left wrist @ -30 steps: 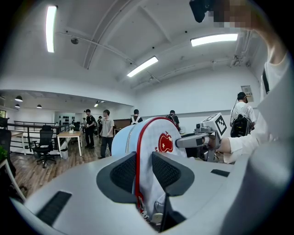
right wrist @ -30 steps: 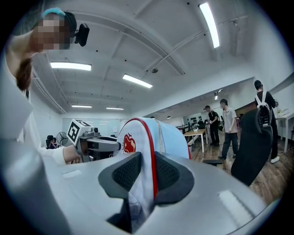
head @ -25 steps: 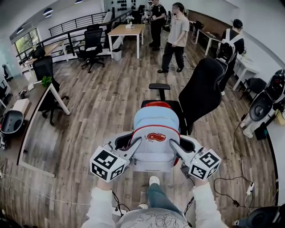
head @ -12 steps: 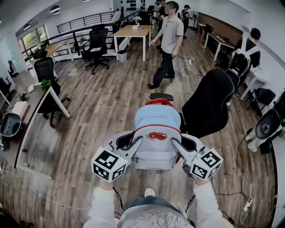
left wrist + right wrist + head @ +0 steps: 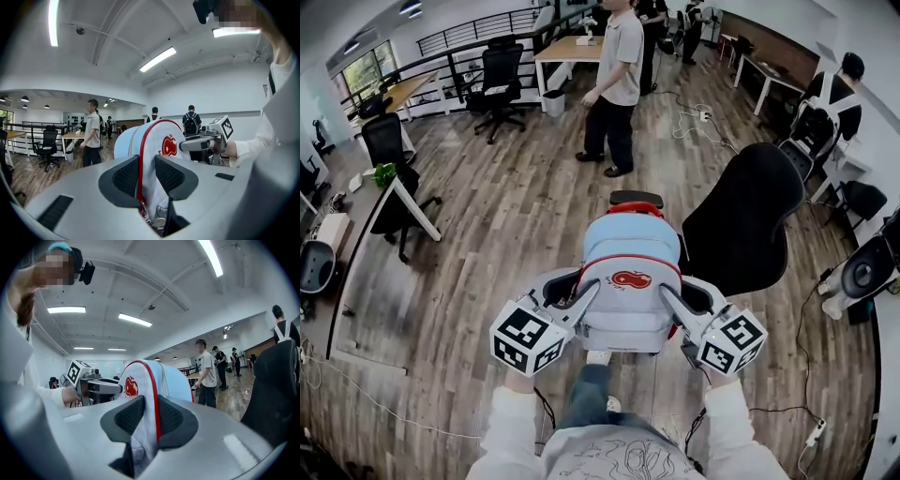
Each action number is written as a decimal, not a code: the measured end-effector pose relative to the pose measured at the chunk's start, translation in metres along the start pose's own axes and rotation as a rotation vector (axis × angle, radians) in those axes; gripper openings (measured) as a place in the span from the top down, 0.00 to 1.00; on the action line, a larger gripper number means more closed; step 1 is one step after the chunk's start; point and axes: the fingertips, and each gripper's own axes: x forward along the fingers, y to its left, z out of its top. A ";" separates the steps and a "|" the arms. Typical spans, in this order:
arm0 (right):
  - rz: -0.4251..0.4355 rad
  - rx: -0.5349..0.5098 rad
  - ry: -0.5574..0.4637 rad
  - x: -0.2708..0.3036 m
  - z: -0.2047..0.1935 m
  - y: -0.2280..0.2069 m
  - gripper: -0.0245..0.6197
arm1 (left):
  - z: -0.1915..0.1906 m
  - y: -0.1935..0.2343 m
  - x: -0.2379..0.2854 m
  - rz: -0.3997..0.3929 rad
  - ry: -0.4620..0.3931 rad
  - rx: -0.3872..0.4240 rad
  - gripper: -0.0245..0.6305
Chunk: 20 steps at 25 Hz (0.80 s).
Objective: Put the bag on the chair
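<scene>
Jaws of left gripper [image 5: 147,174] and right gripper [image 5: 150,416] each pinched a side seam of the bag [image 5: 628,281], held off the floor [image 5: 516,234] near the chair [image 5: 741,220]; it looked soft and light, its seams the firmest hold.

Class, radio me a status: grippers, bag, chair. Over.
Left gripper, right gripper shut on bag. Bag held up near chair, not yet set down. Person beyond chair, not in the way.

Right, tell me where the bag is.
Centre of the head view: the bag is clamped between the left tongs and right tongs, with the black chair at its right.
</scene>
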 end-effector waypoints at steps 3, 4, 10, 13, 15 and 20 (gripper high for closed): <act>-0.012 0.014 0.004 0.018 -0.003 -0.025 0.82 | -0.001 0.020 0.025 -0.018 0.010 -0.006 0.80; -0.017 0.015 0.005 0.024 -0.003 -0.034 0.82 | -0.001 0.027 0.035 -0.023 0.012 -0.008 0.80; -0.040 0.007 0.015 0.073 0.001 -0.094 0.82 | 0.003 0.079 0.093 -0.047 0.025 -0.005 0.80; -0.057 -0.007 0.027 0.096 0.002 -0.123 0.82 | 0.006 0.105 0.124 -0.066 0.039 -0.003 0.80; -0.070 -0.013 0.039 0.111 0.002 -0.141 0.82 | 0.005 0.122 0.143 -0.080 0.051 -0.004 0.80; -0.099 0.006 0.062 0.146 -0.005 -0.184 0.82 | 0.002 0.160 0.187 -0.115 0.085 -0.009 0.80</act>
